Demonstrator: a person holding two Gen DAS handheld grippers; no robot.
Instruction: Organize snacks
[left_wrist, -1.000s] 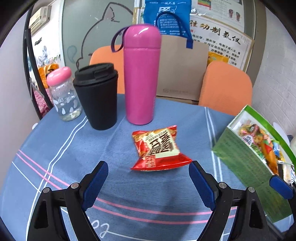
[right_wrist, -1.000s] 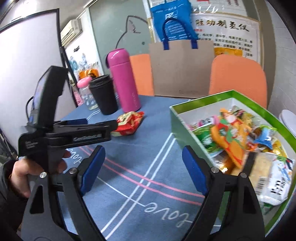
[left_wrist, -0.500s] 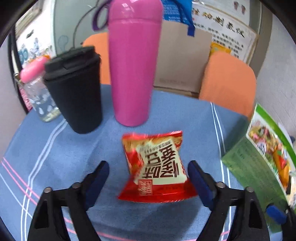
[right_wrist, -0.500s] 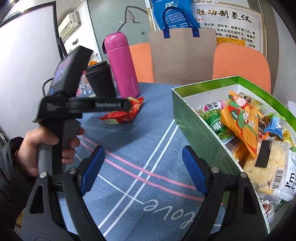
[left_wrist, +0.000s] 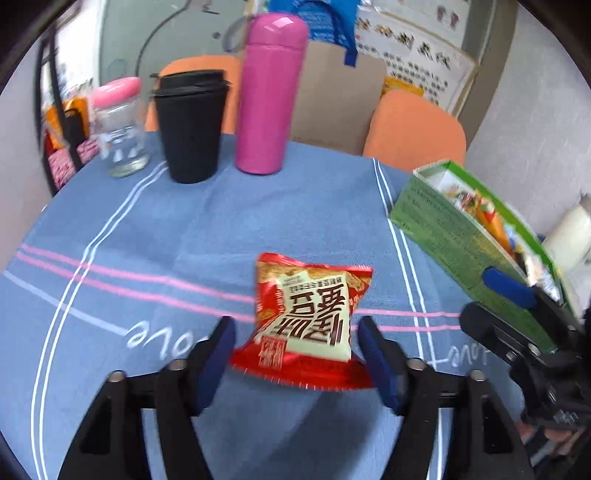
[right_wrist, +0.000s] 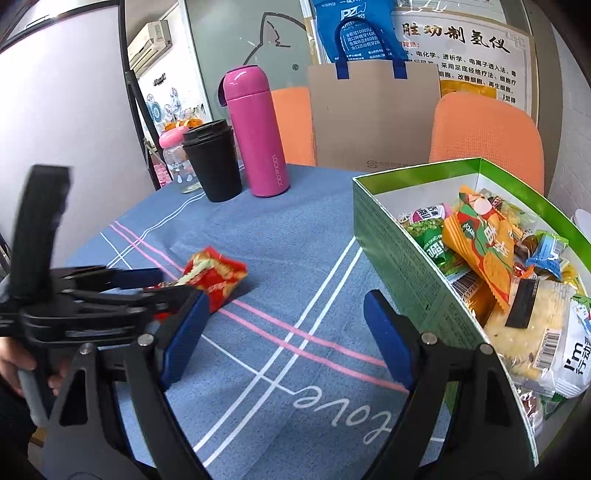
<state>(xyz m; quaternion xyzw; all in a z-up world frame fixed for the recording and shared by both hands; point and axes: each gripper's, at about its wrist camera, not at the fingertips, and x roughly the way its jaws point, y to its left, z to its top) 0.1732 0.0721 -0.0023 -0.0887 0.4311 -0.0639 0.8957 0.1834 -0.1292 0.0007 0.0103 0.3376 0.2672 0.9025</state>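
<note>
Snack packet (left_wrist: 310, 317): red, between pads of left tongs (left_wrist: 295, 360), apparently pinched above table (left_wrist: 147, 229). Right tongs (right_wrist: 284, 332) spread, empty. Advice: hold firmly, lift over green box (right_wrist: 391, 243) wall

Bright, even light; motion blur; fisheye-warped, dark corners

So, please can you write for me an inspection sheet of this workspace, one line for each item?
Surface: blue tablecloth with pink and white stripes.
Job's things: red snack packet between the left gripper's fingers; open green cardboard box full of snacks.
Clutter: pink flask, black lidded cup, clear jar with pink lid.
Grippers: left gripper around the packet, contact unclear; right gripper open, empty.
Cables: nothing seen.
Surroundings: two orange chairs, brown paper bag, wall poster.
</note>
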